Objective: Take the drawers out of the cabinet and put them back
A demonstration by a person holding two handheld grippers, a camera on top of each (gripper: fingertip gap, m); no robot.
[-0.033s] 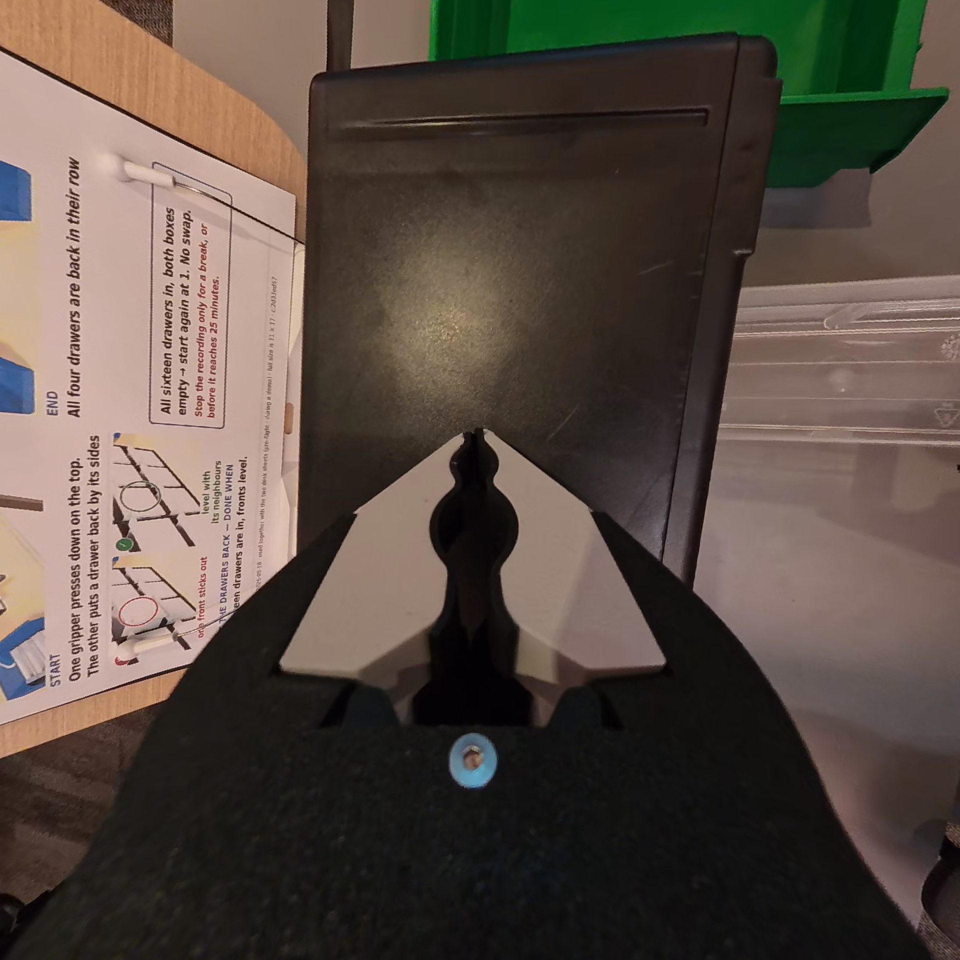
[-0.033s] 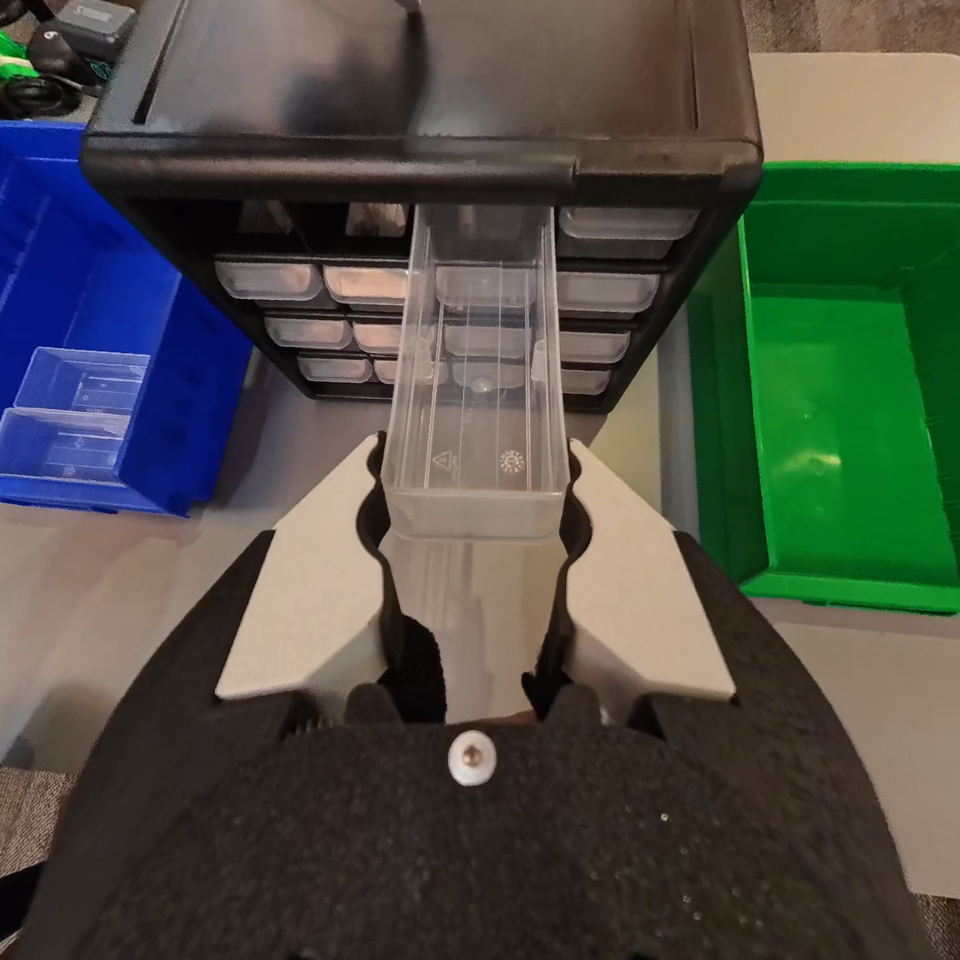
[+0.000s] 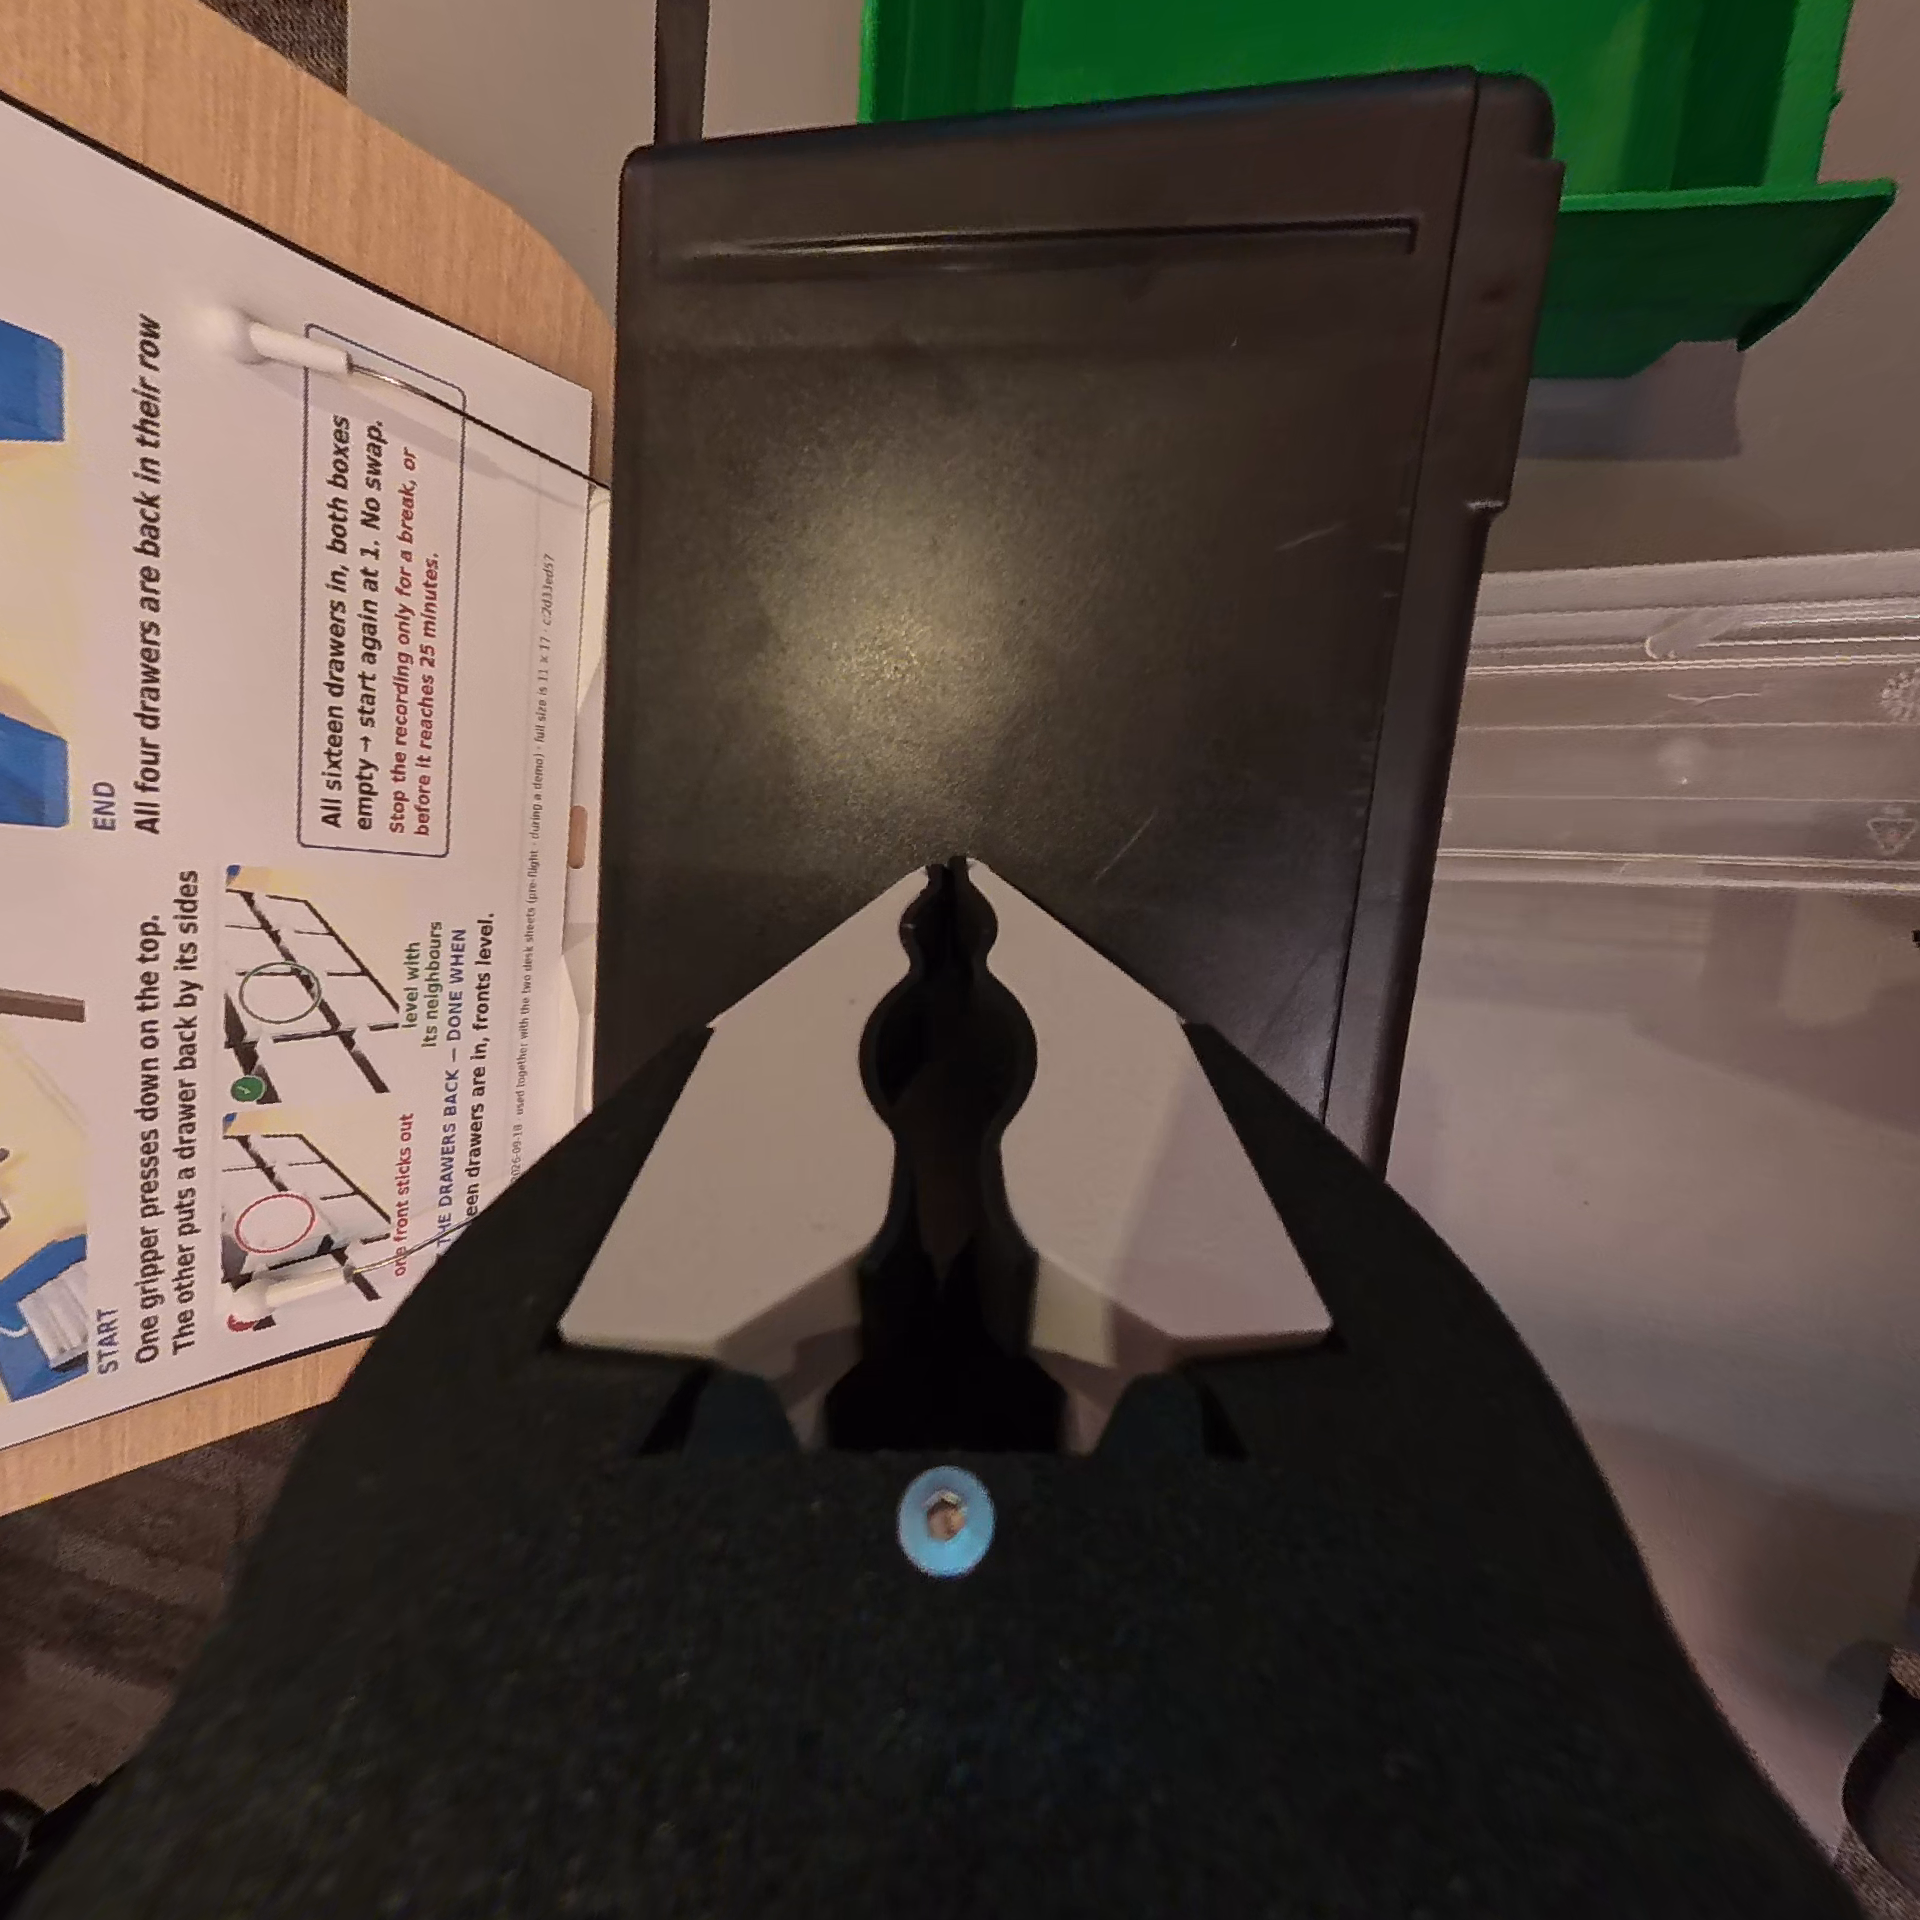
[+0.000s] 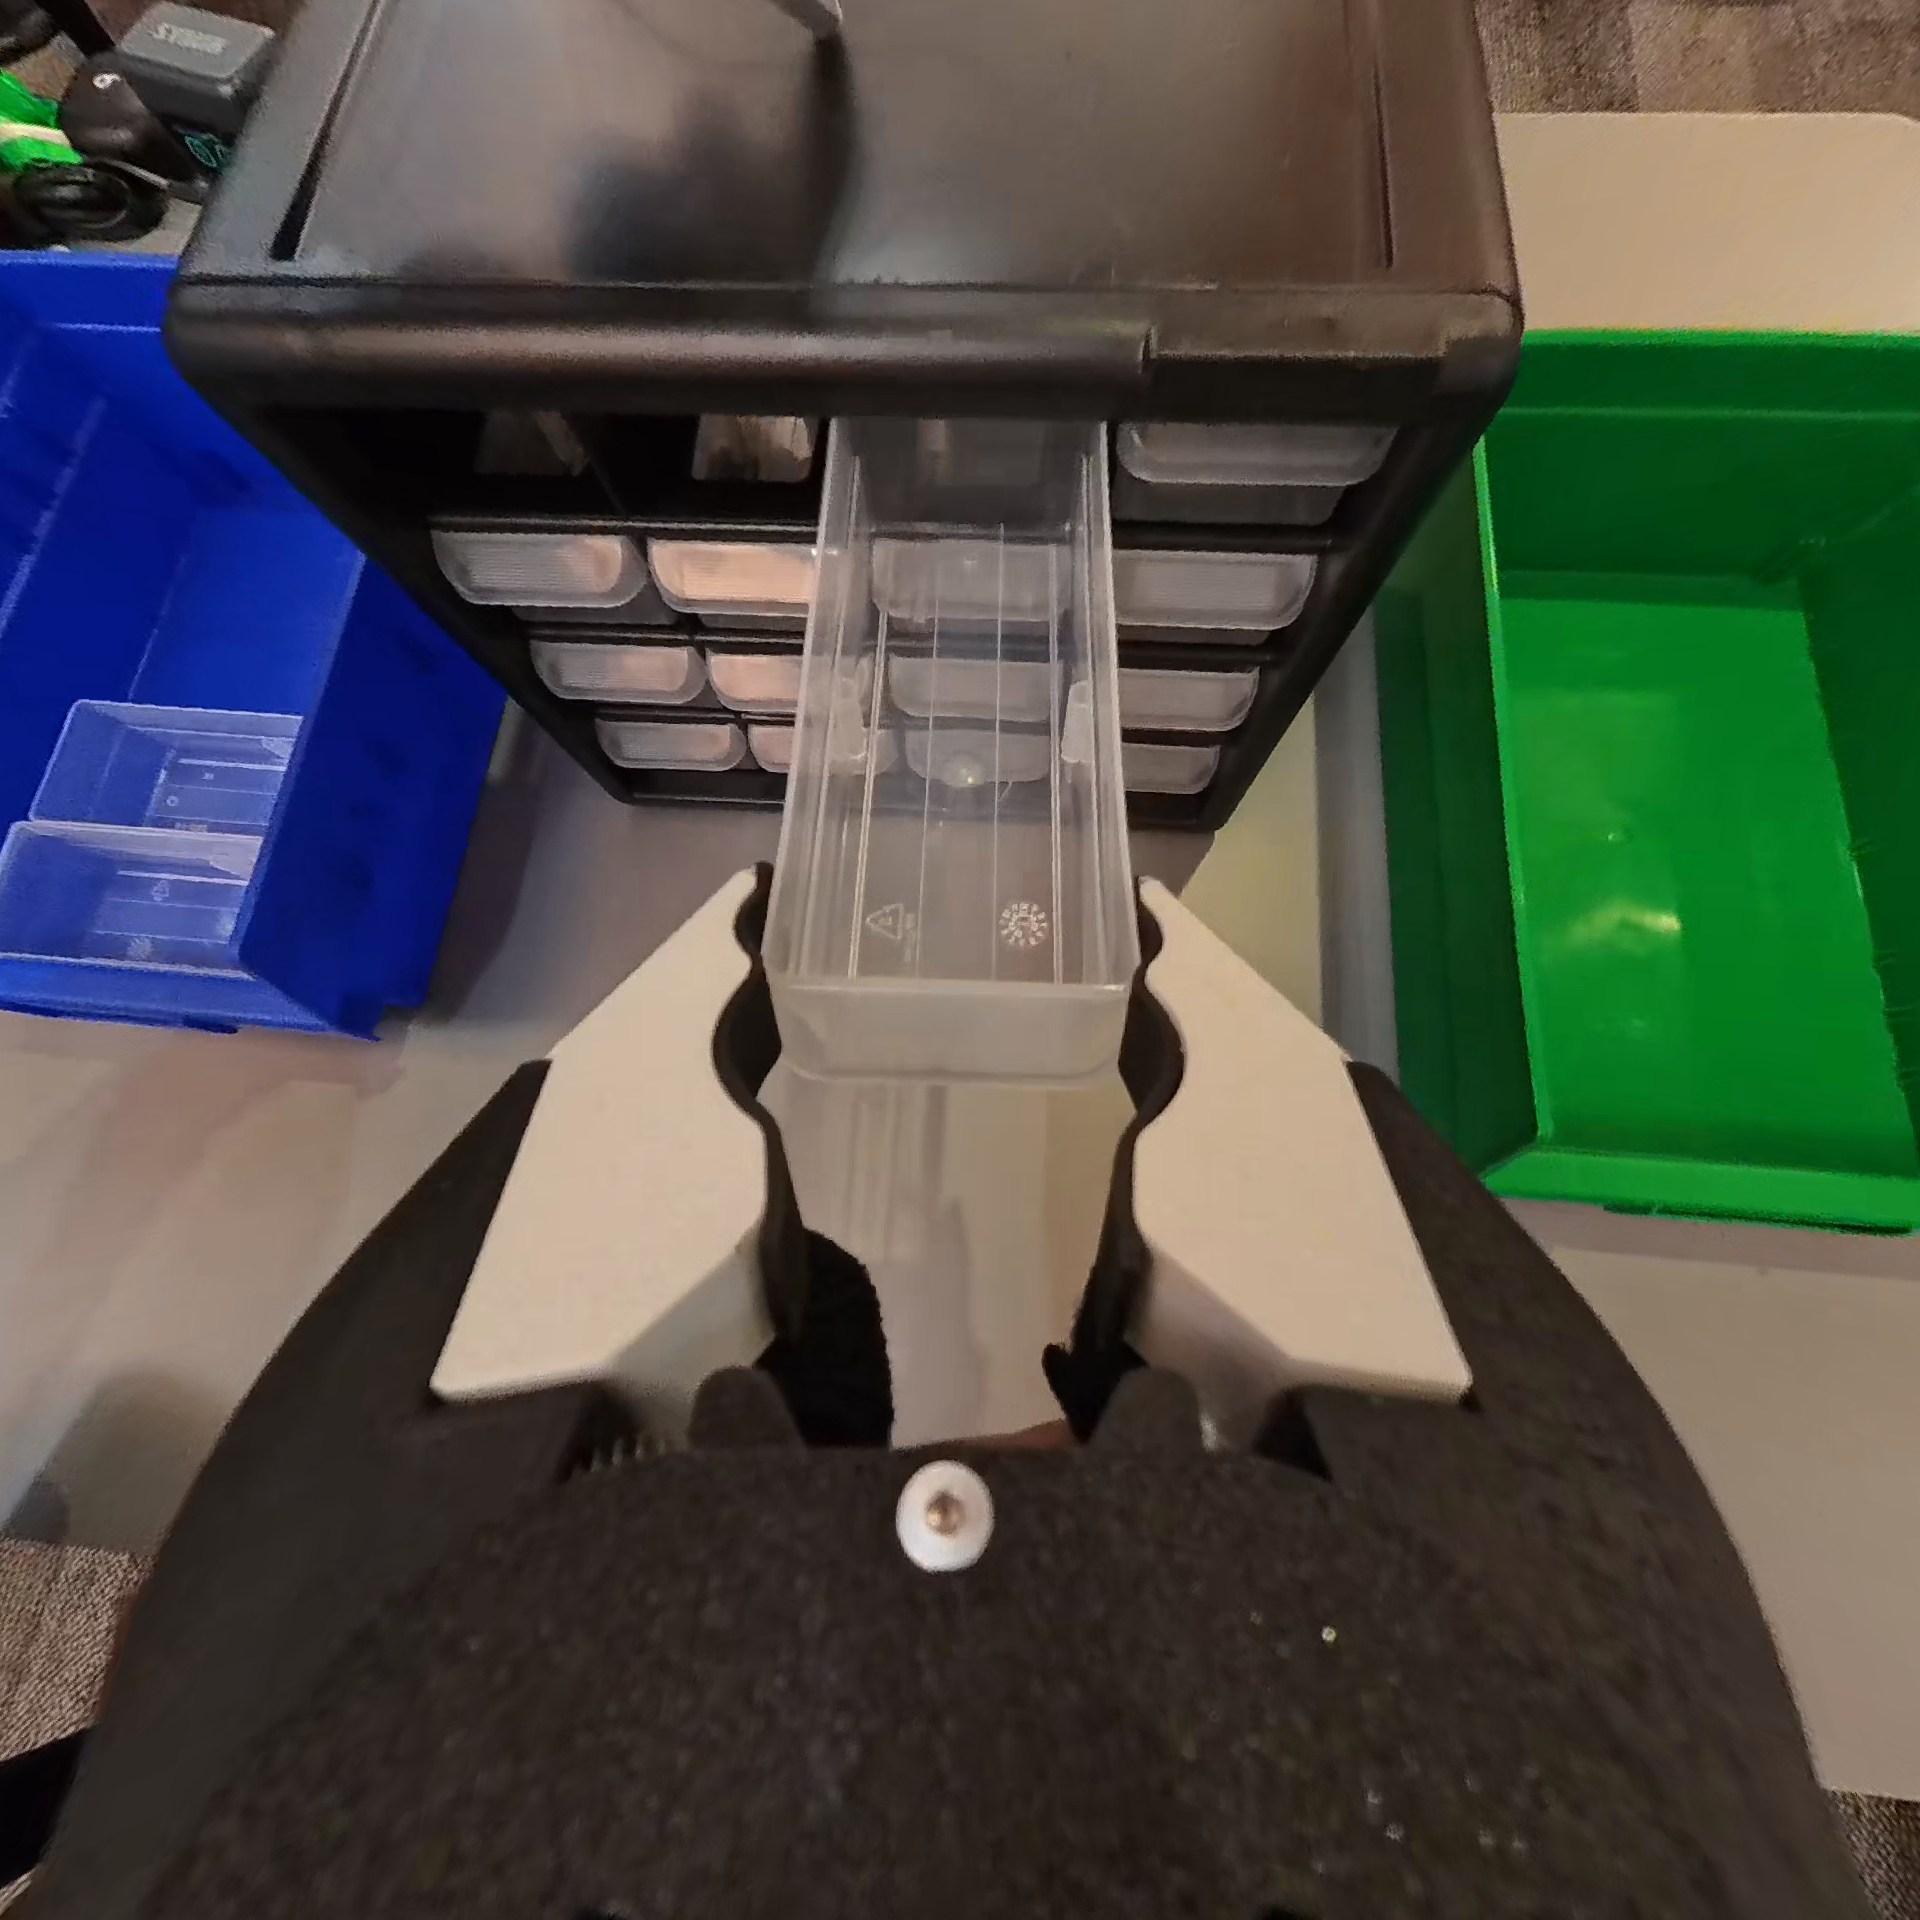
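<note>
We take the black drawer cabinet as the reference for every position below.

The right tool pinches the clear drawer by its two long sides, near the drawer's front end. The drawer sits in the third slot from the left of the cabinet's top row, most of its length out in front of the cabinet face, its back end inside the opening. The two slots to its left stand empty; the slot to its right holds its drawer. The three rows beneath appear full.

The left tool is pressed together, holding nothing, its tips at or on the cabinet's top panel; contact cannot be confirmed from the left wrist view.

Whether the drawer is coming out or going in cannot be told. In either case we judge the following to apply:

- Keep the drawer in line with its slot; a skewed drawer is likely to bind on the slot walls.
- Bear down on the cabinet top so the cabinet does not slide on the bench.
- Keep the pinch on the side walls light, since thin clear plastic may flex.

To the left of the cabinet, the blue bin holds two clear drawers. To its right, the green bin is empty.
</note>
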